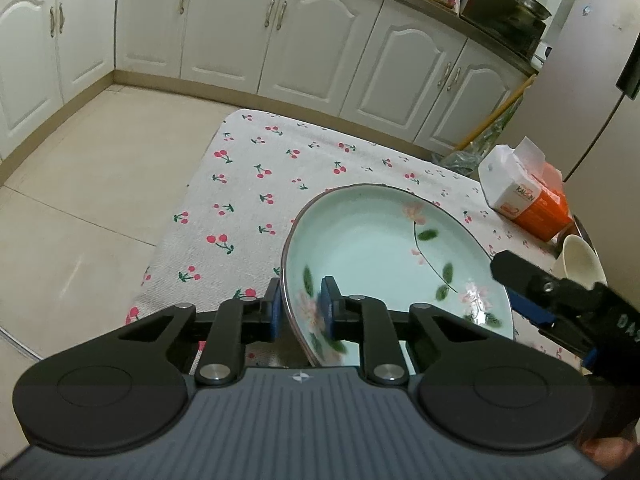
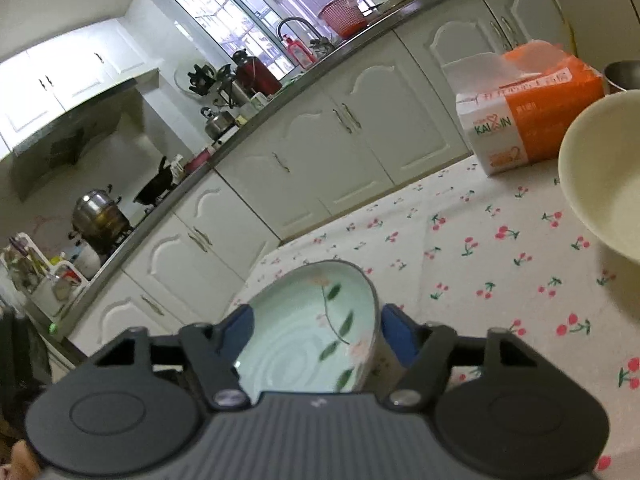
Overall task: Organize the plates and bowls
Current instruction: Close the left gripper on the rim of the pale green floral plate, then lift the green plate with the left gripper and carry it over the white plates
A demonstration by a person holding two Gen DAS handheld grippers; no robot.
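A pale green plate (image 1: 384, 248) painted with pink flowers lies on the cherry-print tablecloth (image 1: 240, 200), and its near left edge looks tilted up. My left gripper (image 1: 300, 308) is shut on that near rim, one blue pad outside it and one inside. My right gripper (image 1: 524, 300) comes in from the right, one finger above the plate's right rim. In the right wrist view its jaws (image 2: 316, 332) stand wide with the plate (image 2: 304, 320) between them; I see no pad pressing on it. A cream bowl (image 2: 600, 176) stands to the right.
An orange and white tissue pack (image 1: 528, 200) sits at the table's far right corner, with the cream bowl (image 1: 576, 256) just in front of it. A metal bowl (image 2: 624, 72) shows behind the pack. White kitchen cabinets (image 1: 280, 40) line the far wall beyond the tiled floor.
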